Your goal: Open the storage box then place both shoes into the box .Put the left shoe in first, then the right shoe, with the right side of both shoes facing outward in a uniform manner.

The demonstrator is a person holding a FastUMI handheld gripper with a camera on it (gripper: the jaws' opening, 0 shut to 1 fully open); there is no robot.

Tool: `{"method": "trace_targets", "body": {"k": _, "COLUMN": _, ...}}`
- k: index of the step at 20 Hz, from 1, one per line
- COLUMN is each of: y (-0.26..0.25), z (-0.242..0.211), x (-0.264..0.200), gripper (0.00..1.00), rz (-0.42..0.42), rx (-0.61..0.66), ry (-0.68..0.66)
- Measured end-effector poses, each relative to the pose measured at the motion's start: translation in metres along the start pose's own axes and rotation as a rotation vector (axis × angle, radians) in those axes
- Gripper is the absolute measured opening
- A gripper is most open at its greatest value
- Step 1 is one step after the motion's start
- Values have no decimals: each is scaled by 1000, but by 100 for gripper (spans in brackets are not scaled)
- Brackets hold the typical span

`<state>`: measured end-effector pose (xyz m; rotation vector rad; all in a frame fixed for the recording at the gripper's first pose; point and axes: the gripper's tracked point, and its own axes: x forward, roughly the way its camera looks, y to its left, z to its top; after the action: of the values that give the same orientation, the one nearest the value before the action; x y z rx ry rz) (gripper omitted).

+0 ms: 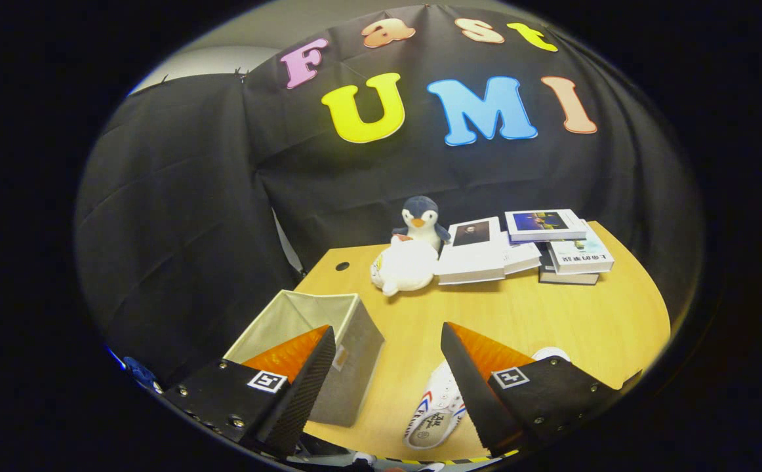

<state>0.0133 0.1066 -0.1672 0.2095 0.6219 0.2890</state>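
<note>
While the gripper (381, 367) hovers above the pale wooden counter (551, 314) with its fingers spread wide and nothing between them, the scene reads from left to right as follows. Beneath and just beyond the left finger stands the grey fabric storage box (348, 347), square in plan, its top open and its beige lining visible; no lid or flap can be seen across the opening, and what shows of the interior holds no shoe. The opening step therefore appears complete, though the finger covers the near part of the cavity. Between the fingers lies bare counter. Partly under the right finger rests a white canvas shoe (435, 410) with red and blue side stripes and white laces; its long axis runs roughly from the near edge of the counter away toward the far right, passing under that finger, and a pale rounded form just beyond the finger may be its other end or a second shoe. Which end is the toe cannot be settled here. Both placements seem still to be done. Farther back sit a white plush toy (404, 265), a blue-grey plush penguin (421, 221) and several stacked books (525, 246).
</note>
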Motion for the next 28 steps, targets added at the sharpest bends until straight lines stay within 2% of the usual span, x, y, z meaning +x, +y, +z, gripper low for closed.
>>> {"method": "trace_targets", "body": {"k": 11, "y": -87, "z": -92, "x": 35, "gripper": 98, "rz": -106, "rx": 67, "ry": 203}}
{"method": "trace_targets", "body": {"k": 21, "y": -108, "z": -176, "x": 50, "gripper": 98, "rz": -132, "rx": 89, "ry": 417}}
{"method": "trace_targets", "body": {"k": 23, "y": -109, "z": -185, "x": 52, "gripper": 86, "rz": -134, "rx": 91, "ry": 444}}
{"method": "trace_targets", "body": {"k": 27, "y": -104, "z": -196, "x": 54, "gripper": 85, "rz": -119, "rx": 116, "ry": 476}}
{"method": "trace_targets", "body": {"k": 28, "y": -99, "z": -200, "x": 57, "gripper": 79, "rz": -110, "rx": 146, "ry": 481}}
